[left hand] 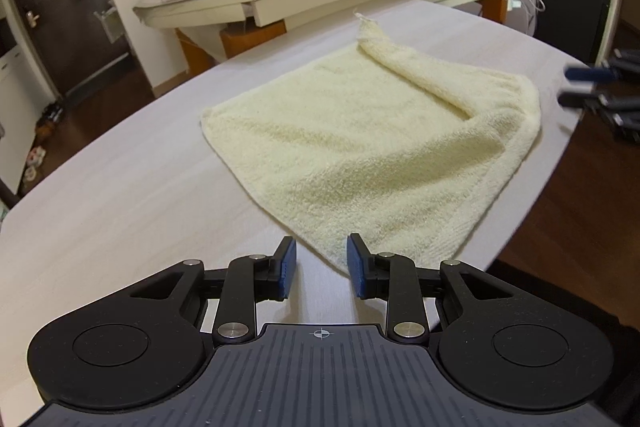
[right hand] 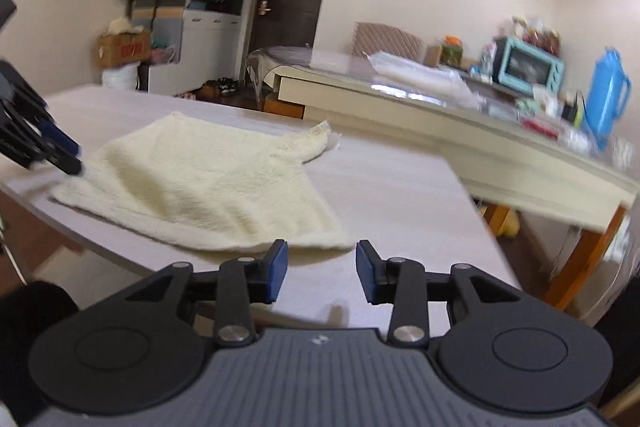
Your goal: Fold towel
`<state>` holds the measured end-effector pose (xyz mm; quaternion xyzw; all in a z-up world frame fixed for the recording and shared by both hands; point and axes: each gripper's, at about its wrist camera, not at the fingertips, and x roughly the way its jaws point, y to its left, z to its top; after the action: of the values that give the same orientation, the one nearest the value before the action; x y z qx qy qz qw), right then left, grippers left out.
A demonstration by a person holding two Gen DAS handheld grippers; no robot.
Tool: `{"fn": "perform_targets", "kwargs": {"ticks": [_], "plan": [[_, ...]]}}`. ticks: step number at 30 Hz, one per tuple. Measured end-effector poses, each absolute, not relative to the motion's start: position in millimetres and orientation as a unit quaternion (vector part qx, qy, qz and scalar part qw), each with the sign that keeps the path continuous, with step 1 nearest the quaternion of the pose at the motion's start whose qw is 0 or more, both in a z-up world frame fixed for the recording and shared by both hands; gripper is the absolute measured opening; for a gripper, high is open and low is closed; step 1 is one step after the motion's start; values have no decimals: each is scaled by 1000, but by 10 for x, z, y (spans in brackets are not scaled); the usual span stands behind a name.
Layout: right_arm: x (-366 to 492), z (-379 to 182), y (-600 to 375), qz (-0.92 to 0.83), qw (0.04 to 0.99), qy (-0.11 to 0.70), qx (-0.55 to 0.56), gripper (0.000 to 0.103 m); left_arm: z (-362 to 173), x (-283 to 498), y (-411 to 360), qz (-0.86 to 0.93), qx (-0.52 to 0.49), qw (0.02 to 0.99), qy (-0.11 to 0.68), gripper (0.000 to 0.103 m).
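A: Cream towel lies flat on the pale table, mostly spread out, with one far corner flipped over onto itself in a loose roll.

B: And the left gripper sits right at the nearest corner. Jaws are parted, blue pads on either side of the corner's tip, nothing pinched as far as I can see.

A: Agreed, bare table shows between those pads. It looks lined up for a corner grab, which is the sensible place to take a towel for a fold.

B: Over to the right gripper. Jaws are spread too, and empty. The towel's near edge lies just ahead of them, closer to its left pad.

A: The whole right wrist view is smeared, so that hand seems to be travelling. In the left view it shows only as a blurred shape off the table's right edge.

B: My read: two hands, two adjacent corners, so the cloth lifts evenly. That rolled far corner may need flattening, or the fold comes out lumpy.

A: No fold worth calling made yet, I judge.
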<state>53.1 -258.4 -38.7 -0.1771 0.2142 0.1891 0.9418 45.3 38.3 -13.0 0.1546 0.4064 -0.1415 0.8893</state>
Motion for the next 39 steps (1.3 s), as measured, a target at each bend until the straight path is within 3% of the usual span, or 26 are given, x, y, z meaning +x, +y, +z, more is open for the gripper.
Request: {"fn": "perform_targets", "kwargs": {"ticks": [11, 25, 31, 39], "plan": [[463, -477, -2369, 312, 820, 134, -460, 40, -104, 394, 439, -126, 153, 887, 417, 36], [655, -624, -2315, 353, 744, 89, -561, 30, -107, 379, 474, -113, 133, 892, 418, 40], [653, -735, -2307, 362, 705, 77, -605, 6, -110, 357, 479, -109, 128, 894, 415, 41], [445, -588, -2435, 332, 736, 73, -586, 4, -59, 231, 440, -98, 121, 904, 399, 40]]}}
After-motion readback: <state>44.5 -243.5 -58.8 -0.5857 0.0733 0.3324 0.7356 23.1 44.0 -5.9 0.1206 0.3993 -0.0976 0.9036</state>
